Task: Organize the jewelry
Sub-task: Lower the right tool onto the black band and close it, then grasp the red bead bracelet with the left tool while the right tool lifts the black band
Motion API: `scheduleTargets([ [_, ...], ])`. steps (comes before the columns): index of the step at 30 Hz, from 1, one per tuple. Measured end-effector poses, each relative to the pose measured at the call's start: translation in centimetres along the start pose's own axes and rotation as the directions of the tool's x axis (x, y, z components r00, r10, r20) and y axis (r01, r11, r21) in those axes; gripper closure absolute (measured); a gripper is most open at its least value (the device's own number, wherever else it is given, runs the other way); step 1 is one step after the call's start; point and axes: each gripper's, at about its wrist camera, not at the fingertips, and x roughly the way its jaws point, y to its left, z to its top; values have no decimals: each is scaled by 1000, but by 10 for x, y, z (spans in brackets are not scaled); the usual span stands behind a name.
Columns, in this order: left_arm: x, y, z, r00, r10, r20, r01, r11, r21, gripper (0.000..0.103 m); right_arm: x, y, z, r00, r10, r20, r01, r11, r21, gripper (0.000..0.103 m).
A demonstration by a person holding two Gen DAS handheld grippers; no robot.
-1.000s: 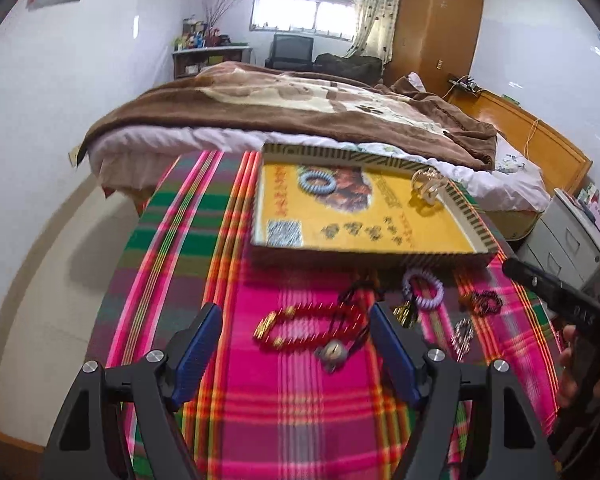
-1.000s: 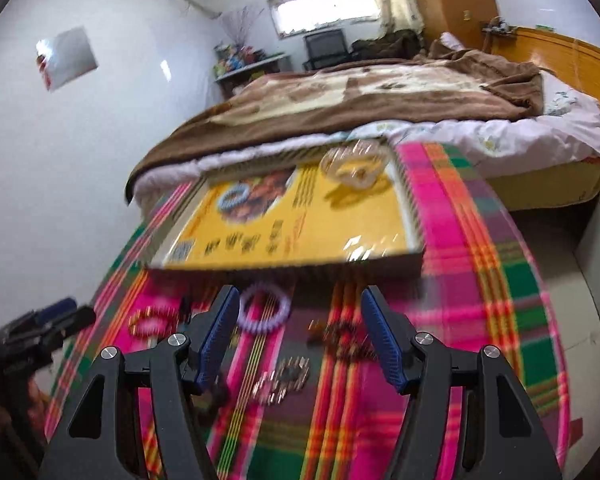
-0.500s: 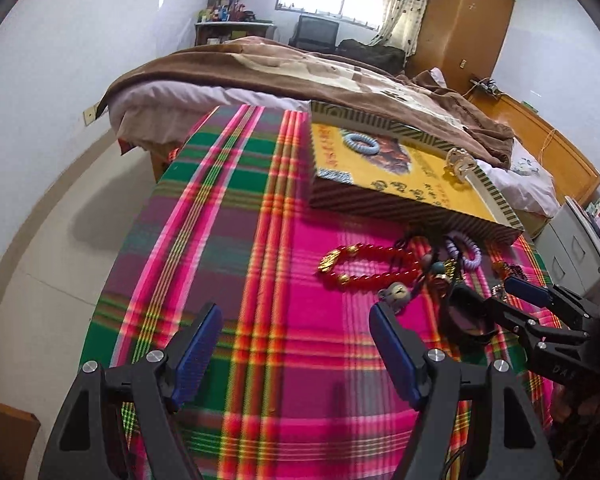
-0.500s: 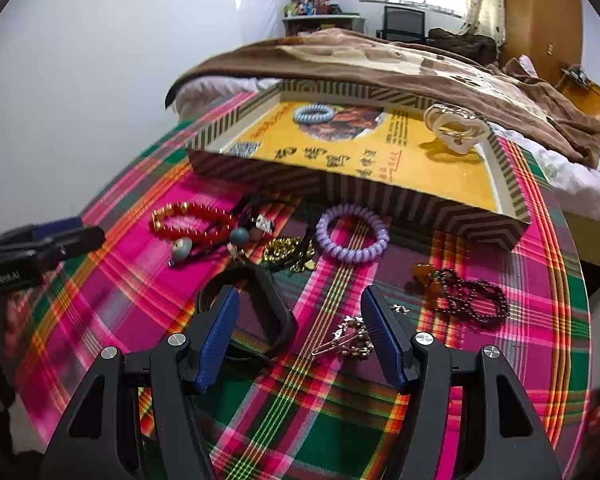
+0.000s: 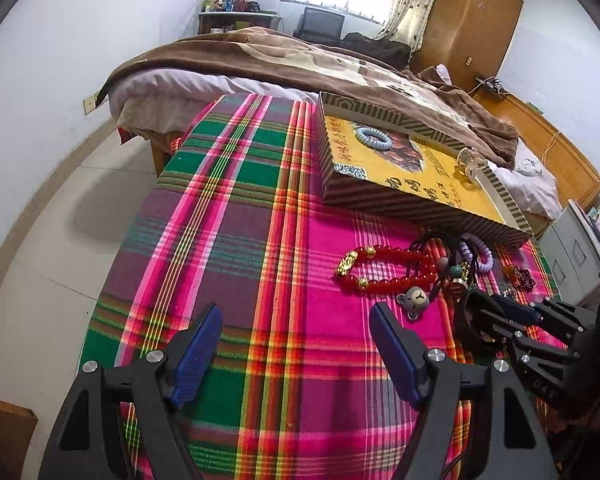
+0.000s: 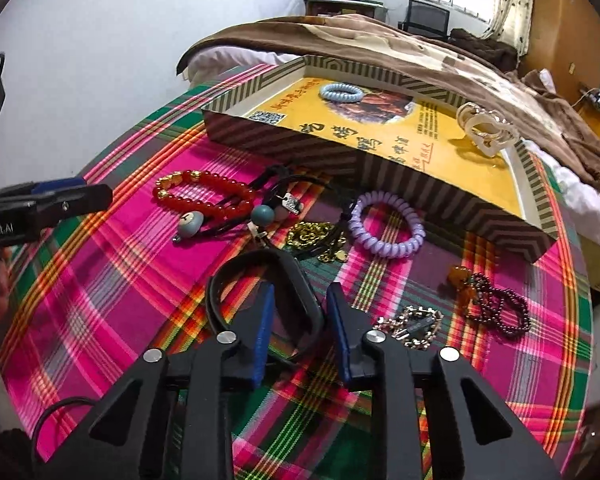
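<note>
Loose jewelry lies on a plaid cloth in front of a yellow-lined striped box [image 6: 284, 148]. My right gripper [image 6: 300, 290] is low over the cloth, its jaws closing around one side of a black band [image 6: 228, 280]; the pads do not press on it. Just beyond lie a red bead bracelet [image 6: 204, 192], a gold chain [image 6: 312, 236] and a purple coil tie [image 6: 386, 224]. Inside the box are a blue coil tie [image 6: 340, 92] and a clear hair claw [image 6: 484, 128]. My left gripper [image 5: 295, 312] hangs open over bare cloth, left of the red bracelet [image 5: 392, 268].
A silver chain [image 6: 412, 326] and a dark bead bracelet [image 6: 500, 304] lie to the right of my right gripper. A bed with a brown blanket [image 5: 260, 52] stands behind the table. The floor drops away on the left, and grey drawers [image 5: 572, 256] stand at the right.
The right gripper's jaws have narrowed from wide apart to close around the black band. Both grippers came down toward the cloth, and the left one swung off to the left.
</note>
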Motion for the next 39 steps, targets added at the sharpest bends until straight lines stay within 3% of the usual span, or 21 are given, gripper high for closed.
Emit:
scheduleTargets([
  [8, 16, -14, 13, 1000, -8, -30, 10, 998, 68, 24, -5, -8, -2, 1000, -7, 21, 6, 999, 43, 90],
  [15, 36, -22, 29, 998, -11, -62, 16, 997, 81, 24, -21, -26, -9, 998, 4, 63, -11, 993, 121, 90],
  [25, 69, -51, 41, 987, 119, -106, -90, 965, 246, 24, -46, -33, -14, 992, 2, 128, -22, 987, 159, 90],
  [34, 72, -49, 43, 990, 98, -103, -67, 961, 269, 21, -42, -35, -12, 991, 17, 135, -40, 985, 167, 90],
  [37, 70, -50, 40, 992, 92, -92, -65, 963, 261, 23, -41, -35, -12, 991, 21, 136, -45, 984, 173, 90],
  [39, 67, -54, 35, 993, 80, -85, -55, 962, 268, 34, -40, -36, -12, 990, 24, 136, -49, 983, 178, 90],
])
